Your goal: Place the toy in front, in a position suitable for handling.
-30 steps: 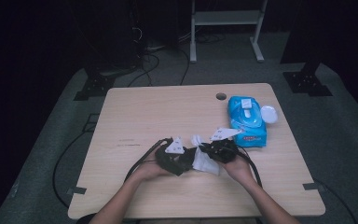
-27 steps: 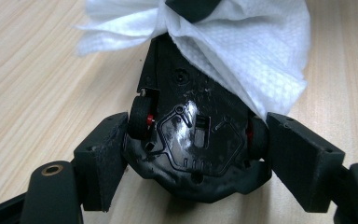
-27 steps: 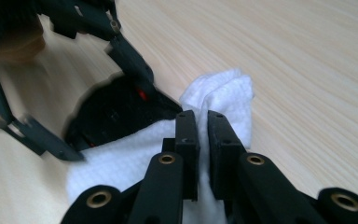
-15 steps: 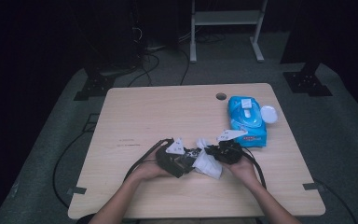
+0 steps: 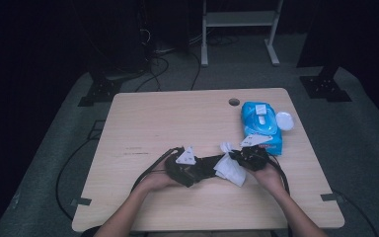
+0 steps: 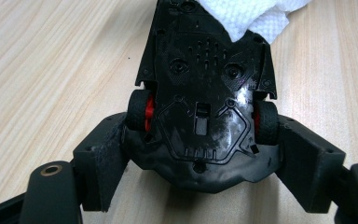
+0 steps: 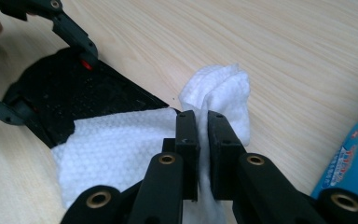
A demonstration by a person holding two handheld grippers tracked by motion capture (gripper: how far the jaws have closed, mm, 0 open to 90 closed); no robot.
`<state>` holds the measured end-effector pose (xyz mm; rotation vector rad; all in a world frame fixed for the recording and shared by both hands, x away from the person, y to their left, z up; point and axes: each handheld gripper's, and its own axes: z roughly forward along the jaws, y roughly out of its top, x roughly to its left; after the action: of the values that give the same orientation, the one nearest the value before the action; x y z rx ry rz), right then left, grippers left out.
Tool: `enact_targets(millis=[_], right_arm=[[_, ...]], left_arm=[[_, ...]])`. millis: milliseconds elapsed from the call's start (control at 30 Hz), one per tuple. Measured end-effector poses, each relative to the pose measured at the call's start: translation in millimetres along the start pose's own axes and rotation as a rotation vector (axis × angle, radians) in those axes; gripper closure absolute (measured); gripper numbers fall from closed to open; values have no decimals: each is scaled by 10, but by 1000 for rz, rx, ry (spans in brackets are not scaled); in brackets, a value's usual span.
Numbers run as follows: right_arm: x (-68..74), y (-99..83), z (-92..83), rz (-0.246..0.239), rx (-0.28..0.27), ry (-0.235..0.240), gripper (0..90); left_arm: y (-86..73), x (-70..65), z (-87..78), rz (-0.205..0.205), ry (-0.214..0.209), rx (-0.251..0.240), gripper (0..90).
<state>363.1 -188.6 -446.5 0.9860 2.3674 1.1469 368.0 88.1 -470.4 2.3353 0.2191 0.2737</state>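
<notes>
A black toy car (image 6: 200, 93) lies belly-up, its red-hubbed wheels pressed between the jaws of my left gripper (image 6: 205, 158), which have just been closing on it. In the high view the left gripper (image 5: 197, 170) holds the car (image 5: 206, 165) low over the table's front middle. My right gripper (image 7: 203, 140) is shut on a bunched white wipe (image 7: 116, 149), which lies over the car's (image 7: 74, 93) far end. From above, the right gripper (image 5: 238, 159) and the wipe (image 5: 230, 170) sit just right of the car.
A blue wipe pack (image 5: 261, 126) lies on the wooden table (image 5: 168, 118) right of the grippers, with a white round lid (image 5: 284, 121) beside it. A cable hole (image 5: 234, 102) is near the back edge. Black cables trail from both grippers.
My right gripper has slid a little to the right with the wipe. The left hand and the car have stayed where they were.
</notes>
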Motion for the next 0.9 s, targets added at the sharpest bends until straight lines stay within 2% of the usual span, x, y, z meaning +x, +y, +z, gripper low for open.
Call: enact_targets(millis=[33, 200, 233, 333, 367, 400, 467, 567, 633, 667, 733, 767, 800, 833, 867, 900], right_arm=[[35, 32, 18, -16, -5, 5, 834], [111, 116, 112, -30, -35, 35, 832], [106, 123, 161, -63, -29, 20, 832], [8, 69, 137, -49, -12, -22, 832], [-36, 39, 112, -9, -29, -2, 834], [-64, 22, 92, 6, -19, -11, 835], [-62, 9, 74, 0, -17, -16, 835], [-1, 40, 53, -6, -45, 23, 835], [27, 69, 87, -10, -34, 42, 834], [67, 81, 120, 0, -24, 67, 834], [172, 118, 165, -31, -21, 90, 835], [172, 118, 165, -31, -21, 90, 835], [321, 171, 241, -64, -18, 129, 835], [398, 197, 287, -82, -12, 149, 835], [398, 197, 287, -82, -12, 149, 835], [562, 256, 396, -109, -12, 207, 835]], left_arm=[[1, -5, 4, 0, 2, -2, 235], [-1, -3, 3, 8, 2, -2, 235], [-6, 7, -4, -13, -8, -10, 234], [-23, 21, -16, -17, -3, -11, 234], [-31, 29, -18, -21, -8, -17, 234], [-27, 25, -12, -13, -3, -15, 235], [-22, 20, -9, -11, 0, -13, 235], [-15, 14, -6, -7, 3, -10, 235], [-13, 13, -7, -5, 4, -6, 235], [-10, 12, -7, -5, 5, -5, 235], [-5, 9, -3, -4, 4, -5, 235], [0, 10, 1, 3, 4, -3, 235], [9, 5, 11, -2, 4, -6, 235], [14, 4, 14, 2, 6, -5, 235], [14, 4, 14, 2, 6, -5, 235], [16, 0, 17, 1, 7, -7, 235]])
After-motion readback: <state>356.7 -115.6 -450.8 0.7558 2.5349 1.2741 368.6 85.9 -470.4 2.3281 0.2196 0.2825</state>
